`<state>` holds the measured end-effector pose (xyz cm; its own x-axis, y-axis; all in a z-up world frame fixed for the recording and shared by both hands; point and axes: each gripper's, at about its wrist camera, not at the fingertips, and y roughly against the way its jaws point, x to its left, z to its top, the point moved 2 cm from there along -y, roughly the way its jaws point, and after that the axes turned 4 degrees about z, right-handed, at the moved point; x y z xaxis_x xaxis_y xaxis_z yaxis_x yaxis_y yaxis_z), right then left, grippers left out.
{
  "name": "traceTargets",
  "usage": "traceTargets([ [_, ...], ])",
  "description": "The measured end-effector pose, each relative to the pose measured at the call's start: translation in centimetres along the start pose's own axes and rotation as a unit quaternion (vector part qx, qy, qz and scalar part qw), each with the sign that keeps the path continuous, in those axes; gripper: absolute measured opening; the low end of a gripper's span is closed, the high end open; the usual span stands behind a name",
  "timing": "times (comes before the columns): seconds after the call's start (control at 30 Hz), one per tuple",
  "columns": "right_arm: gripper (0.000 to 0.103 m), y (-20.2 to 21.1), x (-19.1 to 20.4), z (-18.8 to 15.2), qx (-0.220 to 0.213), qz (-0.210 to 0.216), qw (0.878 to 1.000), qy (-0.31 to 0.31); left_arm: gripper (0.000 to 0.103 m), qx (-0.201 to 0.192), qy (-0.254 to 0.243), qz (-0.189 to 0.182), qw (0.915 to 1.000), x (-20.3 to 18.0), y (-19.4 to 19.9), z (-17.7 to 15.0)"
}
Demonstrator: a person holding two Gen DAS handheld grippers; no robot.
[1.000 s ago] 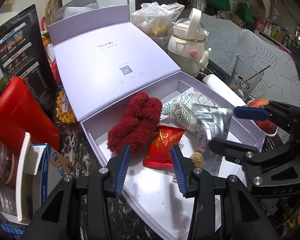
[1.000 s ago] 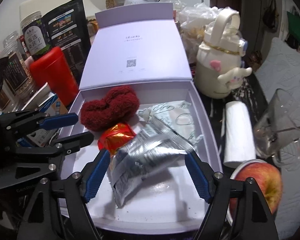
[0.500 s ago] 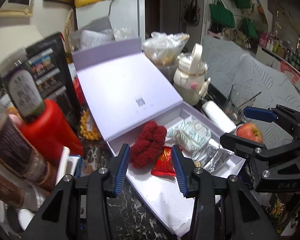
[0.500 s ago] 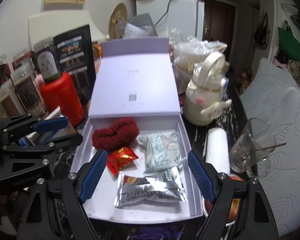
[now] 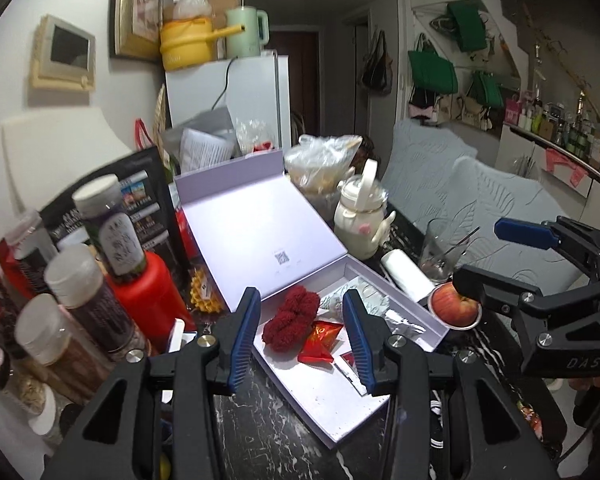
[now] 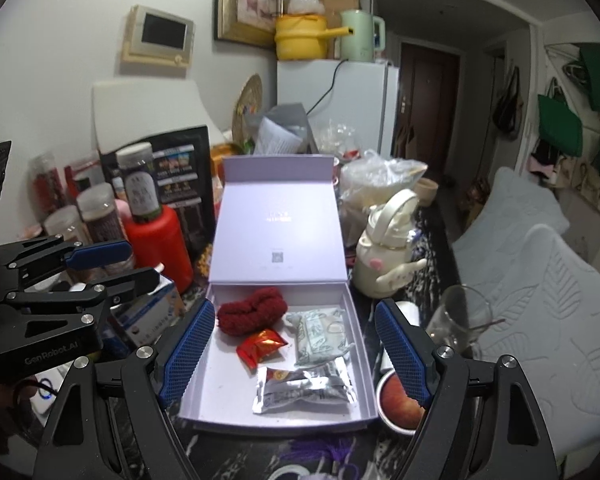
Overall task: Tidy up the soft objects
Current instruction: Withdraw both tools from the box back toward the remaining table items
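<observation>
An open lilac gift box (image 6: 278, 414) (image 5: 328, 412) lies on the dark marble table with its lid (image 6: 278, 232) tipped back. Inside lie a red fuzzy cloth (image 6: 250, 314) (image 5: 290, 322), a red snack packet (image 6: 262, 346) (image 5: 320, 340), a pale patterned pouch (image 6: 320, 334) and a silver foil packet (image 6: 302, 388). My left gripper (image 5: 300, 340) is open and empty, raised above the box's near-left side. My right gripper (image 6: 294, 350) is open and empty, raised above the box's front edge.
A red canister (image 6: 158, 240) and several jars (image 5: 74, 304) stand left of the box. A cream kettle-shaped bottle (image 6: 384, 256), a glass (image 6: 458, 322), a white roll (image 5: 404, 274) and an apple in a dish (image 6: 400, 402) sit to its right. A grey sofa (image 6: 540, 300) lies beyond.
Both grippers have pulled up and back from the box, so more of the room shows. The silver foil packet left my right gripper and now lies in the box.
</observation>
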<state>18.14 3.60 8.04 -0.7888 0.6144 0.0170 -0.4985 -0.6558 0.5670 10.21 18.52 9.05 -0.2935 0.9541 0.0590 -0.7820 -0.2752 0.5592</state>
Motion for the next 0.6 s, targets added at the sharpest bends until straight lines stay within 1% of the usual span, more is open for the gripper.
traceTargets([
  [0.17, 0.083, 3.4, 0.9, -0.6, -0.008, -0.01, 1.0, -0.001, 0.043, -0.009, -0.009, -0.012, 0.9999, -1.1, 3.1, -0.6],
  [0.2, 0.083, 4.0, 1.0, -0.9, -0.01, -0.013, 1.0, -0.001, 0.051, -0.011, -0.009, -0.013, 0.9998, -1.3, 3.6, -0.7],
  [0.23, 0.084, 4.7, 1.2, -1.1, -0.01, -0.015, 1.0, -0.002, 0.066, -0.016, -0.009, -0.014, 0.9997, -1.5, 4.4, -0.9],
  [0.3, 0.085, 6.0, 1.3, -1.6, -0.011, -0.018, 1.0, -0.009, 0.082, -0.031, -0.008, -0.012, 0.9994, -1.9, 5.7, -1.2],
  [0.37, 0.086, 7.1, 1.3, -2.2, -0.012, -0.022, 1.0, -0.017, 0.083, -0.045, -0.013, -0.007, 0.9989, -2.4, 7.2, -1.7],
  [0.57, 0.095, 10.8, 1.1, -5.1, -0.011, -0.047, 0.998, -0.034, 0.084, -0.04, -0.025, -0.033, 0.9983, -4.6, 9.6, -3.6],
  [0.6, 0.097, 11.3, 1.1, -5.6, -0.01, -0.05, 0.998, -0.037, 0.088, -0.04, -0.027, -0.038, 0.9981, -4.9, 9.9, -3.9],
])
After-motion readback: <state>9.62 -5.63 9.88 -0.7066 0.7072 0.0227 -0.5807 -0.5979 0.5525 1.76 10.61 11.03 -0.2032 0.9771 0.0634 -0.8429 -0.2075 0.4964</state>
